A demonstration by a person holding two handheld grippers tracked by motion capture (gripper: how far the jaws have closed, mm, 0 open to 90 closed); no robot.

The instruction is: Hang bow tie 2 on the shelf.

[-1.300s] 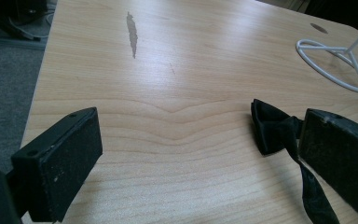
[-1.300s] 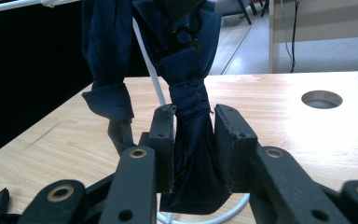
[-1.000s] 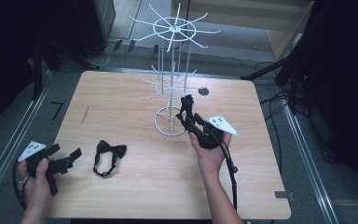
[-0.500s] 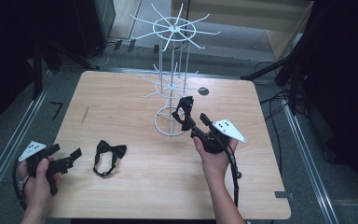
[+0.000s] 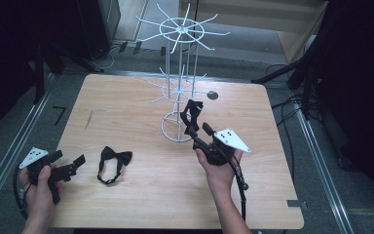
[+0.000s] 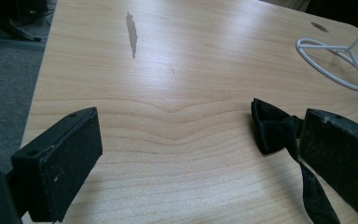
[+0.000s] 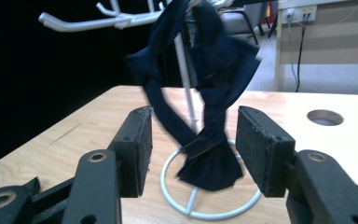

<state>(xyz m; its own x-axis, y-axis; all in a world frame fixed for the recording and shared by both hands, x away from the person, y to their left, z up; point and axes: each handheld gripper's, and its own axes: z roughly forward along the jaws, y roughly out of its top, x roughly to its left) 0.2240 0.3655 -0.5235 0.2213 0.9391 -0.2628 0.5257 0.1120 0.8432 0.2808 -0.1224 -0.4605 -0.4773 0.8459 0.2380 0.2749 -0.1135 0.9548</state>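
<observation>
A wide wooden table (image 5: 126, 112) is being looked down on. A white wire rack (image 5: 180, 73) is being stood near its middle, with a round ring base (image 7: 205, 205) on the wood.

A dark bow tie (image 5: 193, 117) is being hung on a low arm of the rack, and its strap and bow are dangling down toward the ring. The right gripper (image 5: 198, 132) is being held up just in front of it. In the right gripper view its jaws are being kept spread, with the hanging bow tie (image 7: 205, 140) between them but farther off. Nothing is being pinched there, as far as can be seen.

A second bow tie (image 5: 113, 161) is being left flat on the table, to the left of the rack. The left gripper (image 5: 73, 165) is being held low, just beside it. In the left gripper view the jaws are being kept wide apart, and this tie (image 6: 279, 135) is lying just beside the right-hand jaw, with its strap running back past that jaw.

The flat tie is probably being lined up for next. It is lying to the right of the left gripper, and that gripper is much nearer to it. Its long way is running across the table, left to right, so a turn toward the right is likely being called for before it is pinched.
</observation>
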